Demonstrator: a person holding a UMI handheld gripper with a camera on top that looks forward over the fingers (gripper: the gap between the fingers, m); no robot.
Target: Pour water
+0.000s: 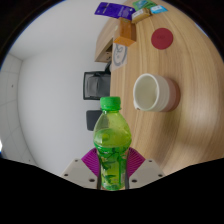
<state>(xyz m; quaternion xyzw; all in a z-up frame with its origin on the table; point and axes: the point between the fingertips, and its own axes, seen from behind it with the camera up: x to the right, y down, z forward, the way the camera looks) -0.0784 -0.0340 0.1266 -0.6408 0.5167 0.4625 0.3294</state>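
Jaws clamped on a green-capped clear plastic bottle, pink pads pressing both sides; white round cup beyond, on the wooden tabletop.

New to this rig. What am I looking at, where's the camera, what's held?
No robot arm here: a person carries a handheld two-finger gripper. The single picture comes from a wide-angle camera mounted on it, looking forward along the fingers, whose pink pads show at the bottom. Both fingers press on a green plastic bottle with a green cap. Beyond it, on the light wooden table, stands a white mug on a pink saucer. Small colourful boxes and a red round coaster lie farther off.
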